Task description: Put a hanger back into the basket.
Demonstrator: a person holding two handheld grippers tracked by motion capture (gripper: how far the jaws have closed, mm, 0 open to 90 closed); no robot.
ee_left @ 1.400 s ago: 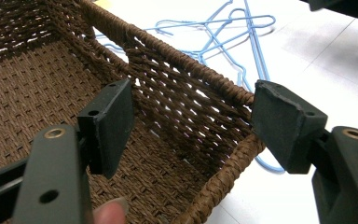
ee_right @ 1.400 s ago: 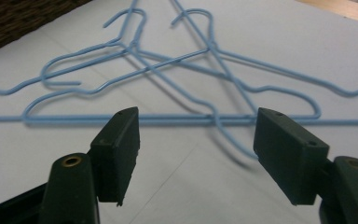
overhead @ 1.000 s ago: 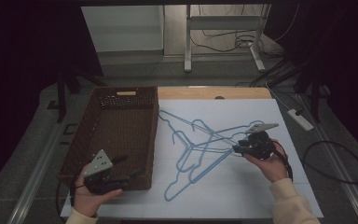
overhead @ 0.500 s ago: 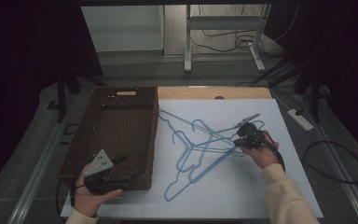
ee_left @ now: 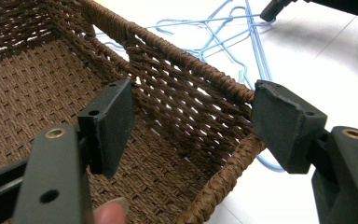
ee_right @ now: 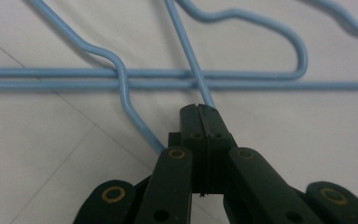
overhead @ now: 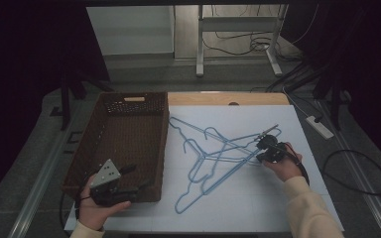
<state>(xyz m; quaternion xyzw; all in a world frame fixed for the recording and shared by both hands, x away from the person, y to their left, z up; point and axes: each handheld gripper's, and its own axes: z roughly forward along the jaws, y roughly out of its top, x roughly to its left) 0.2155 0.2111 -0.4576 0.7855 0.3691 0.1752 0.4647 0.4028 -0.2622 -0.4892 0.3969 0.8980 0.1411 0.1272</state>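
While my right claw (ee_right: 199, 108) sits pressed together low over the sheet (overhead: 278, 198), a thin blue hanger wire (ee_right: 186, 51) runs straight into its tips; I judge the wire pinched there, though the black pads hide the contact itself. The jaws have just been closing, with that wire between them. Nearest me on the other side, my left claw (ee_left: 191, 121) waits spread wide at the basket's (overhead: 79, 163) near right corner, one pad inside the rim, the other outside, touching nothing. It is parked there, I'd guess, to steady or receive. Farther out, the hangers (overhead: 218, 153) lie tangled flat on the sheet just right of the basket, hooks (overhead: 178, 124) pointing toward the far edge. From above, the right claw grips at the tangle's right side, where the wires cross. Taking hold at that end should let one hanger drag free; the crossed wires may snag and pull the others along.
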